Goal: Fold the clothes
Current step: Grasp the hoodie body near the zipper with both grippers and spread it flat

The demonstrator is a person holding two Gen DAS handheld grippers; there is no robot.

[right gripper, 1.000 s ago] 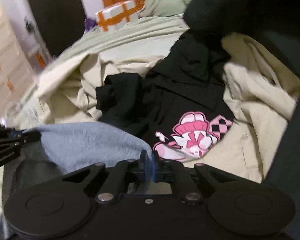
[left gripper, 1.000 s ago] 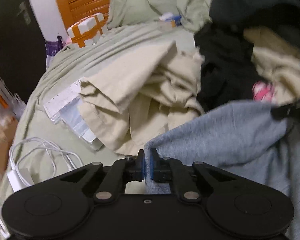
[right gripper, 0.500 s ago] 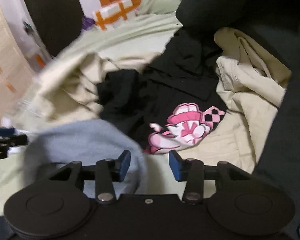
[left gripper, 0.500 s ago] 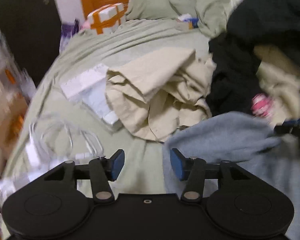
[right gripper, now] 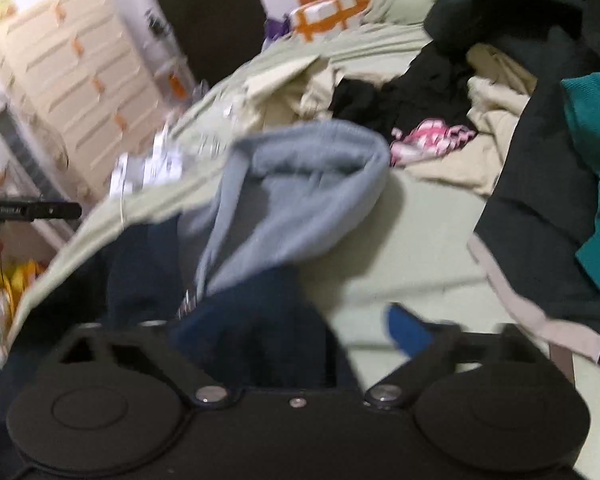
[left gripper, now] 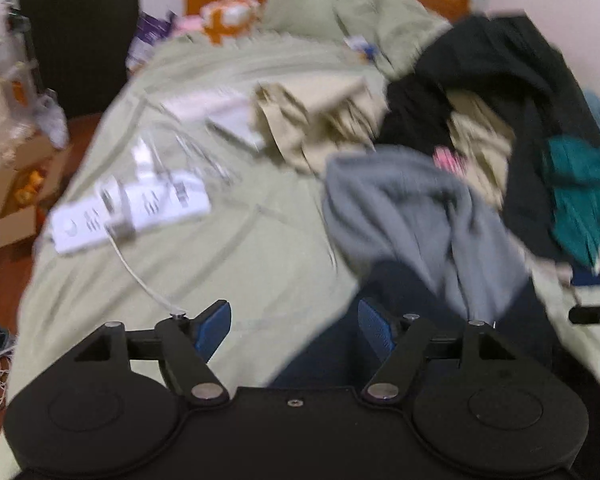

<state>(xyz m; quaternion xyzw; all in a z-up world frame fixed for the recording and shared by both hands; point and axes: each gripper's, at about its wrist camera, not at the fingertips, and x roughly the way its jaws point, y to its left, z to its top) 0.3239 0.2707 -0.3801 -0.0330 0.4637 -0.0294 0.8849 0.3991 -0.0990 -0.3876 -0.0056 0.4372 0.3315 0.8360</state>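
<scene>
Let go of the grey hoodie (left gripper: 412, 216) and pulled back from it: left tongs (left gripper: 294, 330) and right tongs (right gripper: 284, 332) both just sprung apart, gaping, nothing pinched. Hoodie dropped in a heap on the green bed (left gripper: 204, 264), hood lining up, beside the beige and black clothes pile (left gripper: 452, 112). White power strip (left gripper: 128, 208) off left.

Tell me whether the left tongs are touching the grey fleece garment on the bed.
Apart. In the left wrist view the left tongs stand open, having just been opening, with only green bedsheet between the pads; the grey fleece garment lies beyond, clear of them.
</scene>
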